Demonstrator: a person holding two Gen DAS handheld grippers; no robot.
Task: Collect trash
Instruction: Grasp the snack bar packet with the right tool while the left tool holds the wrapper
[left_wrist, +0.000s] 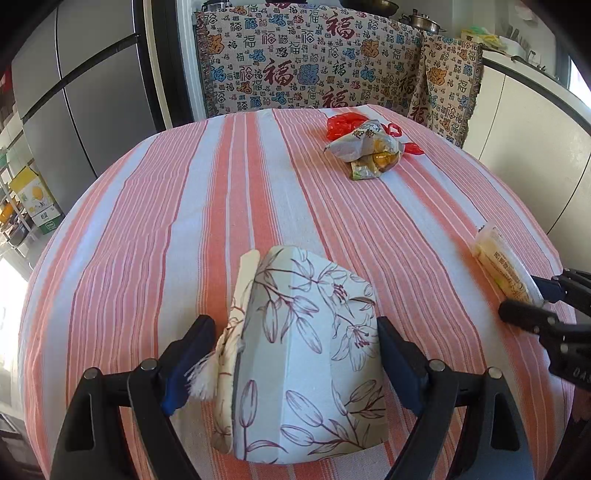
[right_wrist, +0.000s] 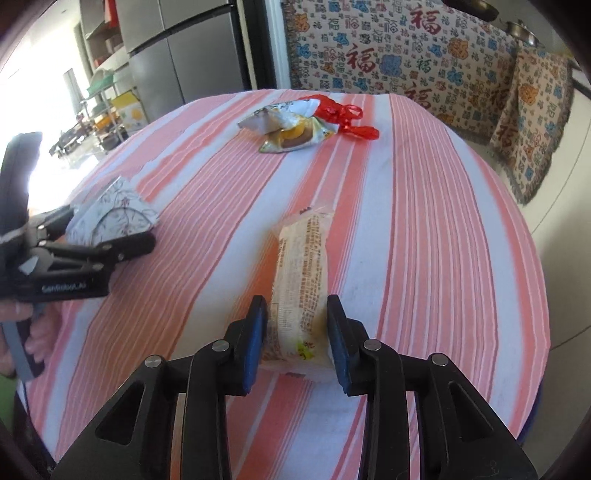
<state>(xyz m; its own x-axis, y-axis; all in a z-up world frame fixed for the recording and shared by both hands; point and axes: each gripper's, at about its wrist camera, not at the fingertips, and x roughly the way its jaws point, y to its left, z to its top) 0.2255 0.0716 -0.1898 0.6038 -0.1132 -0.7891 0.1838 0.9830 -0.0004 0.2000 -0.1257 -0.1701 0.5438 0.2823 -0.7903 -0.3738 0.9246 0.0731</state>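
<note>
My left gripper (left_wrist: 295, 354) is closed around a floral fabric bag (left_wrist: 303, 354) with a white tassel, holding it over the striped tablecloth (left_wrist: 147, 221). The bag also shows in the right wrist view (right_wrist: 114, 218). My right gripper (right_wrist: 297, 332) is shut on a pale yellow snack wrapper (right_wrist: 301, 284) that lies lengthwise on the cloth; the wrapper shows in the left wrist view (left_wrist: 506, 266) too. A crumpled food wrapper (left_wrist: 365, 147) with red plastic scraps (left_wrist: 341, 123) lies at the far side of the table, also in the right wrist view (right_wrist: 291, 125).
The round table's edge (right_wrist: 535, 258) curves close on the right. A patterned cloth-covered bench (left_wrist: 314, 59) stands behind the table. A grey fridge (left_wrist: 74, 92) and shelves are at the left.
</note>
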